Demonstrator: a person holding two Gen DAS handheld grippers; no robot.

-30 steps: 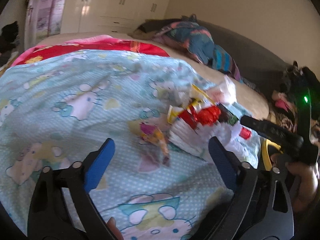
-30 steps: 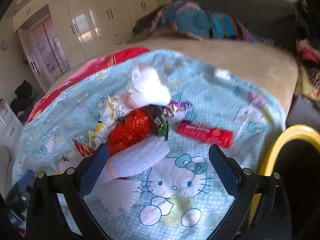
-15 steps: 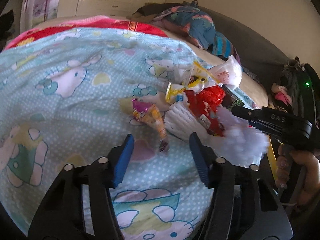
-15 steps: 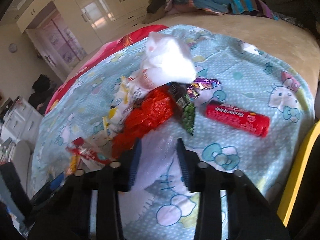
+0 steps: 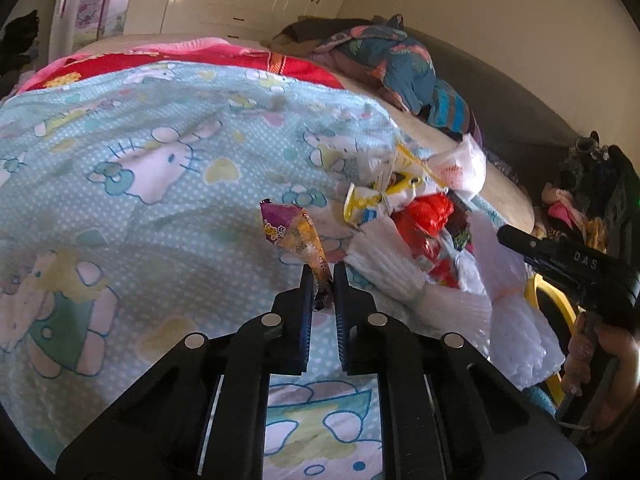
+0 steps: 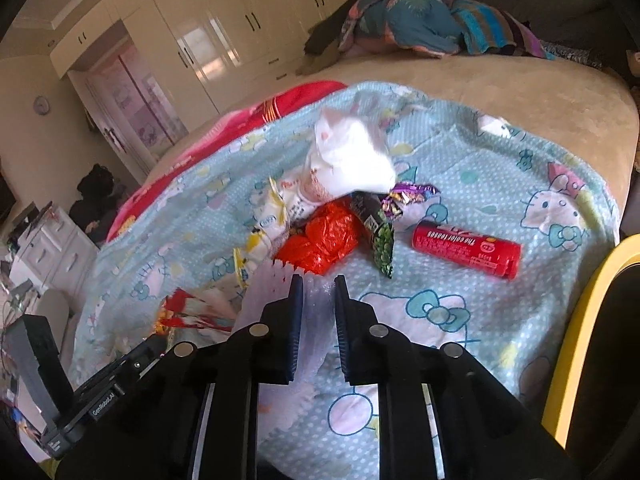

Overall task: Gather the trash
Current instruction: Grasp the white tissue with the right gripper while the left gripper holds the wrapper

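A heap of trash lies on the light blue cartoon blanket [image 5: 152, 216]. My left gripper [image 5: 320, 277] is shut on the lower end of an orange and purple snack wrapper [image 5: 294, 236], left of the heap. My right gripper [image 6: 316, 285] has a white foam sheet [image 6: 266, 288] pinched between its pads, and its jaws are still closing. In the left wrist view that foam sheet [image 5: 516, 320] hangs below the right gripper. A red plastic bag [image 6: 320, 240], a green packet [image 6: 380, 242], a red tube [image 6: 466, 248] and a white bag [image 6: 352, 160] lie beyond.
A yellow bin rim [image 6: 580, 320] stands at the bed's right edge. A pile of coloured clothes [image 6: 420, 20] lies at the far end of the bed. White wardrobes [image 6: 224, 40] line the back wall. A red blanket [image 5: 180, 60] lies beyond the blue one.
Both grippers went from wide open to closed. The left one closed on the snack wrapper. The right one closed on the foam sheet, whose near end has come up off the blanket.
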